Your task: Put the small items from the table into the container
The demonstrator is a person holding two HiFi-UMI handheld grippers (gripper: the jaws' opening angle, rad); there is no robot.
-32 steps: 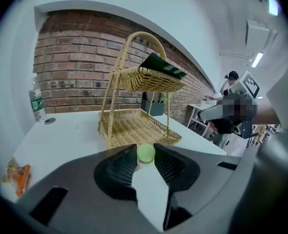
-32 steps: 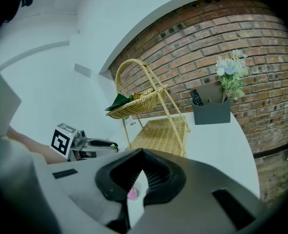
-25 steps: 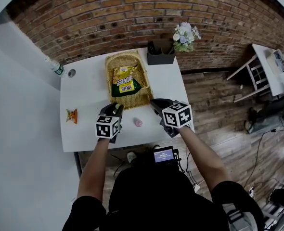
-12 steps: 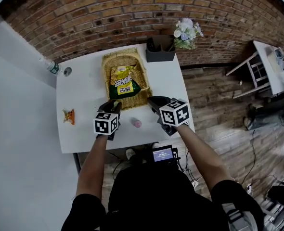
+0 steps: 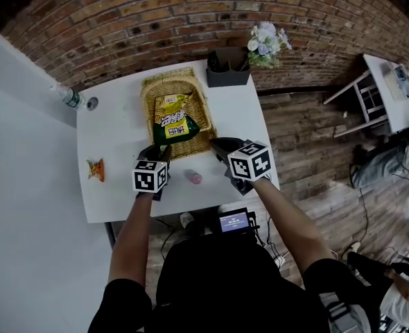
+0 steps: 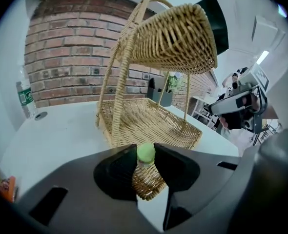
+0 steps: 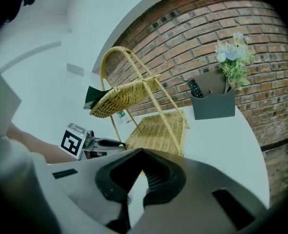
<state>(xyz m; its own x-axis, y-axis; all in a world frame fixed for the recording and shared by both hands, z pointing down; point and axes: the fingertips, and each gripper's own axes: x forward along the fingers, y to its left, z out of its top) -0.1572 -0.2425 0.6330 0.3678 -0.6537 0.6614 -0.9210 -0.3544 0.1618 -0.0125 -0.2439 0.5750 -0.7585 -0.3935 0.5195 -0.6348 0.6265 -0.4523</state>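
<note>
- Left gripper (image 5: 157, 152) has sunk a little since the earlier frame and now sits at the near edge of the wicker basket (image 5: 194, 96). Right gripper (image 5: 220, 145) has held its place.
- Left jaws stand partly apart, pressed on either side of a small green-capped bottle (image 6: 145, 153). The cap shows just above the jaw tips. The clear body hangs over the near corner of the basket's lower tray; whether it touches the wicker I cannot tell.
- Right jaws are closed together with nothing between them. That gripper hovers by the basket's near right corner.
- The basket has two tiers and a hoop handle and stands mid-table, reaching toward the far edge. The lower tray looks bare in the left gripper view. A green and yellow snack packet (image 5: 173, 120) lies on the upper tier.
- Pink small item (image 5: 193, 177) lies on the table (image 5: 121, 137) close to the near edge, between the two grippers and touching neither.
- Orange packet (image 5: 95, 168) lies near the left edge, well apart from the basket.
- Water bottle (image 5: 67, 97) stands at the far left corner.
- Grey holder (image 5: 227, 75) stands at the far edge, just beyond the basket, with flowers (image 5: 267, 41) beside it.
</note>
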